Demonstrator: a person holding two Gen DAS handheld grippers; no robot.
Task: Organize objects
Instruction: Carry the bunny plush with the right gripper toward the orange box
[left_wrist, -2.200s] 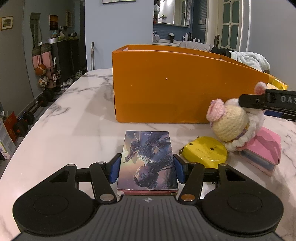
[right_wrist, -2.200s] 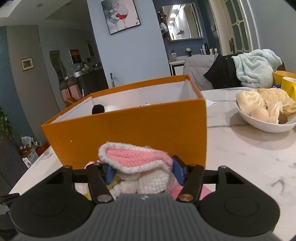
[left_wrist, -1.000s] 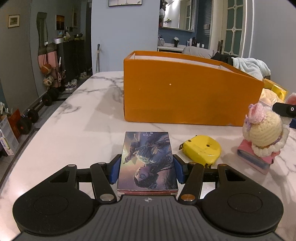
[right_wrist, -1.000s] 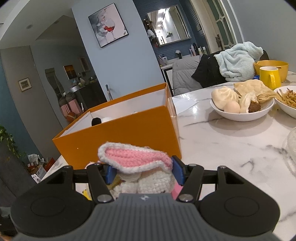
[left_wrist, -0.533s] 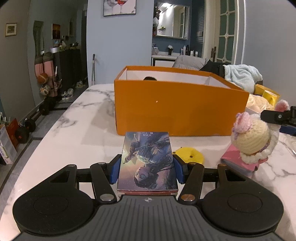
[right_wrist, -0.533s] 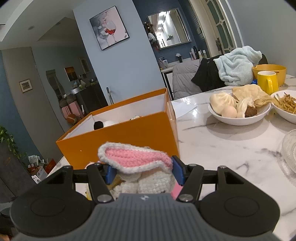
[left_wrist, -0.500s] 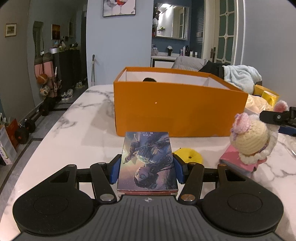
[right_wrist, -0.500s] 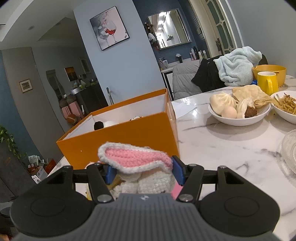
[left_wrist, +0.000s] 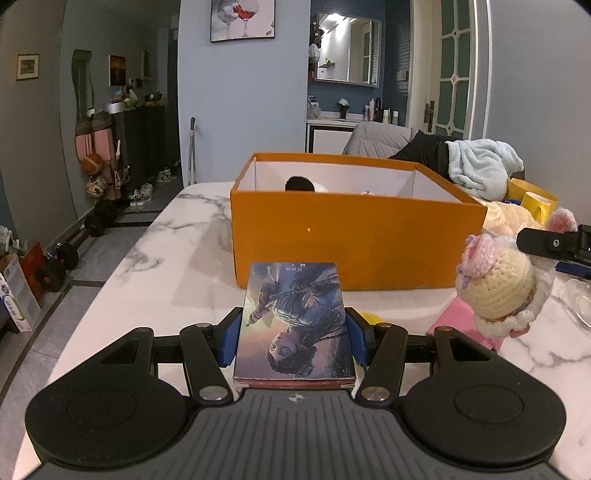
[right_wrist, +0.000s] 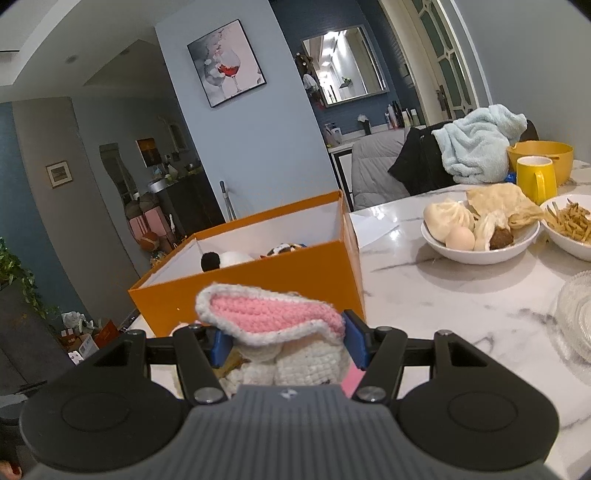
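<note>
My left gripper (left_wrist: 293, 341) is shut on a flat illustrated box (left_wrist: 293, 317) and holds it above the marble table, in front of the open orange box (left_wrist: 351, 240). My right gripper (right_wrist: 282, 345) is shut on a crocheted bunny toy (right_wrist: 273, 332) by its ear; the toy hangs at the right of the left wrist view (left_wrist: 502, 284). The orange box (right_wrist: 258, 280) holds a few small items, one black and round (right_wrist: 210, 261). A yellow tape measure (left_wrist: 371, 315) and a pink block (left_wrist: 458, 325) lie on the table below.
A bowl of buns (right_wrist: 480, 236), a bowl of fries (right_wrist: 570, 225), a yellow mug (right_wrist: 535, 177) and a glass dish (right_wrist: 576, 314) stand on the table to the right. A chair with a light blue towel (right_wrist: 476, 140) is behind. The table's left edge (left_wrist: 92, 295) drops to the floor.
Both grippers have risen and drawn back from the orange box, so its inside now shows. Each keeps its hold; the bunny hangs higher above the pink block.
</note>
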